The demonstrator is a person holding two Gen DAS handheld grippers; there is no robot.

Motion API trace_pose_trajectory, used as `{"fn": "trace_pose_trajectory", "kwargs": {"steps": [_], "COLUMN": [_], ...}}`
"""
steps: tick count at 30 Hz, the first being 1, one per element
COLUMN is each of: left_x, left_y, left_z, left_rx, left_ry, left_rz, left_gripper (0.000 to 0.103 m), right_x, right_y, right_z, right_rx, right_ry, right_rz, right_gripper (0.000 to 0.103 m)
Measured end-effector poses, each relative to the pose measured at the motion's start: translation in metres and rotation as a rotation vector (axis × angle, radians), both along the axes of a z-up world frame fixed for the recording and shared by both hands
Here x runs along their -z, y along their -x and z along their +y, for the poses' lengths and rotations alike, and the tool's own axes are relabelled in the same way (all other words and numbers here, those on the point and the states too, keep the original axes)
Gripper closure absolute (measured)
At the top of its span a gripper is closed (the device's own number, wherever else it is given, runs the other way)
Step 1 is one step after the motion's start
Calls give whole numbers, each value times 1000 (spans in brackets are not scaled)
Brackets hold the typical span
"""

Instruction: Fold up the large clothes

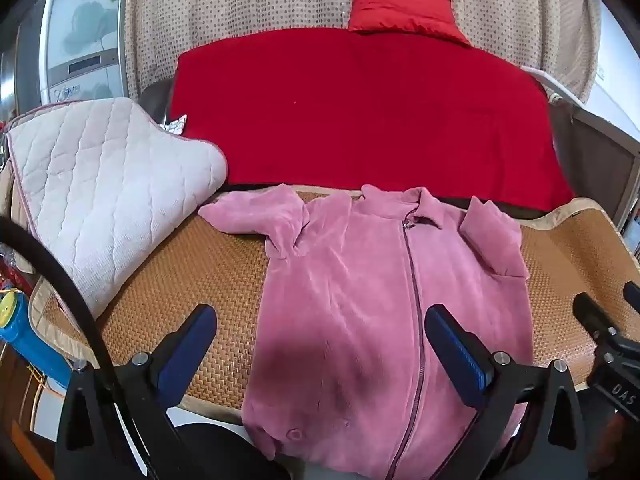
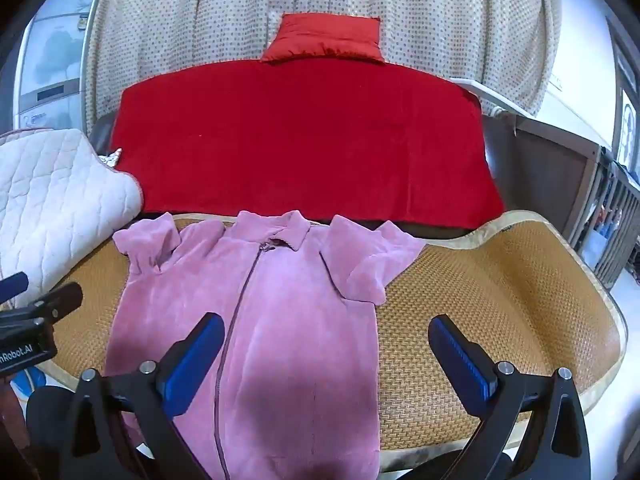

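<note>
A pink zip-front garment (image 1: 372, 300) lies flat on a woven mat (image 1: 192, 280), centre frame, sleeves folded inward. The left tool (image 1: 320, 344) and right tool (image 2: 326, 354) hover released at the lower frame, grasping nothing.

Pink zip garment (image 1: 380, 300) between spread left tongs (image 1: 320, 344)

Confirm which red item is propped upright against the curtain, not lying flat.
The small red cushion, leaning against the dotted curtain. The big red blanket lies flat before it.
</note>
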State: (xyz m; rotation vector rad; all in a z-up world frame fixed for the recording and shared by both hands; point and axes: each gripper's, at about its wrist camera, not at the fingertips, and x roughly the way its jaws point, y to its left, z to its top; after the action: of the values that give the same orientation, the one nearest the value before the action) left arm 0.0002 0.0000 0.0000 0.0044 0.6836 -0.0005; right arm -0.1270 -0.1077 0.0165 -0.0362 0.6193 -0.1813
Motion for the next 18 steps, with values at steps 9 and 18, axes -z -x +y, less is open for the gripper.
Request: {"fn": "trace_pose_trajectory", "kwargs": {"steps": [9, 18], "left_x": [12, 12], "left_y": [-3, -10], "left_z": [0, 4], "left_rx": [1, -8], "left_ry": [6, 6], "left_rz": [20, 6], "left_gripper": [0, 0], "right_x": [8, 8], "right_y": [-8, -12], "right_z": [-10, -9], "right_rx": [45, 49], "right_ry": [25, 41], "right_rz": [-8, -11], "right_gripper": [0, 0]}}
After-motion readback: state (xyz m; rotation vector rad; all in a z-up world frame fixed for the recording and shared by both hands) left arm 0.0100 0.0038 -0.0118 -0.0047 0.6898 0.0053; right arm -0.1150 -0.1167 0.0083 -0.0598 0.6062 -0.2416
